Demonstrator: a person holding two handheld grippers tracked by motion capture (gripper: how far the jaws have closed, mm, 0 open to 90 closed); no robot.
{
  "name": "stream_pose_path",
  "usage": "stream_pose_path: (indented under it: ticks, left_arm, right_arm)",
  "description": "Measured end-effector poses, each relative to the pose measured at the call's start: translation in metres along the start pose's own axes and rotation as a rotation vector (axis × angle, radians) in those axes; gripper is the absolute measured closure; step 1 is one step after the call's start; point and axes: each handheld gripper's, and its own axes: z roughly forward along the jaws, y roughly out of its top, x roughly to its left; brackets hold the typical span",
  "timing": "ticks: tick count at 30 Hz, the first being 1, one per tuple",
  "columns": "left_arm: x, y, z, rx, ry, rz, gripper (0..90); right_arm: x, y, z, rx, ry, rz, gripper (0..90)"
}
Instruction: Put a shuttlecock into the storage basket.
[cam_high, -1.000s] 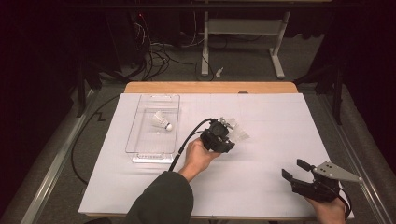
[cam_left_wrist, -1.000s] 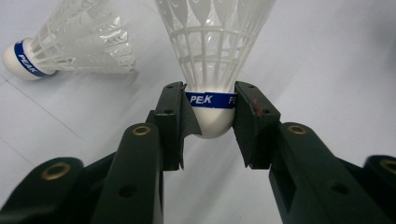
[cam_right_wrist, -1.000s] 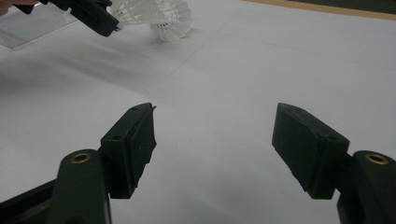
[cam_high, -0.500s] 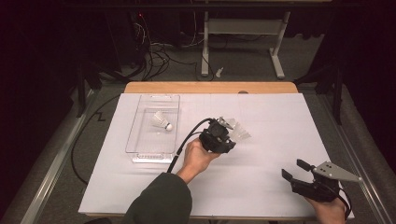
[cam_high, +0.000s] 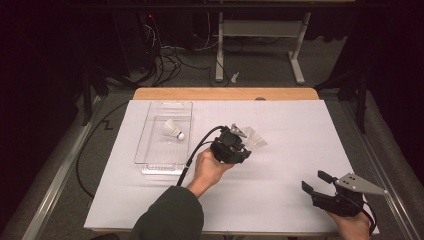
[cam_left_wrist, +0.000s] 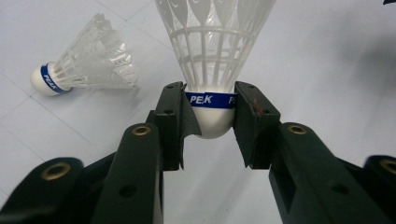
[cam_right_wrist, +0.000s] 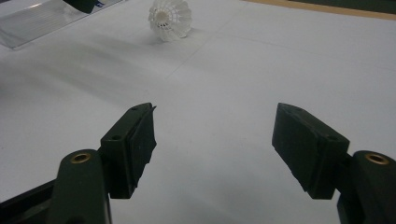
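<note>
The white tabletop carries a clear tray toward its far left corner, one shuttlecock inside. Nothing has shifted lately, so transfer hasn't begun. Mid-tabletop, the left tool clamps a shuttlecock by its cork, band reading "PEAK"; another lies beside. The right tool gapes wide, empty, near the right corner.

One shuttlecock lies in the tray, left of two others.

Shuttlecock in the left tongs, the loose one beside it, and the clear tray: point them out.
held shuttlecock (cam_left_wrist: 212, 112), left gripper view, on its white cork below the blue band.
loose shuttlecock (cam_left_wrist: 95, 70), left gripper view, on its white skirt.
clear tray (cam_high: 165, 169), high view, on its near rim.
</note>
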Motion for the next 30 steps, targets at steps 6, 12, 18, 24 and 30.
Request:
stream_pose_path:
  ticks: [6,12,18,24,30]
  left_arm:
    - [0.003,-0.004,-0.008,-0.025,0.005,-0.014,65.5]
    - [0.005,-0.007,-0.016,-0.043,0.017,-0.016,65.5]
    - [0.008,-0.013,-0.023,-0.056,0.021,-0.028,65.5]
    - [0.008,-0.015,-0.030,-0.070,0.025,-0.027,65.5]
    - [0.010,-0.018,-0.036,-0.088,0.030,-0.035,65.5]
  right_arm:
    - [0.000,0.000,0.000,0.000,0.000,0.001,30.5]
    - [0.000,0.000,0.000,-0.001,0.000,0.001,30.5]
    - [0.000,0.000,0.000,-0.003,-0.001,0.001,30.4]
    - [0.000,0.000,-0.001,-0.006,-0.004,0.006,30.4]
    - [0.000,0.000,-0.001,-0.006,-0.003,0.005,30.5]
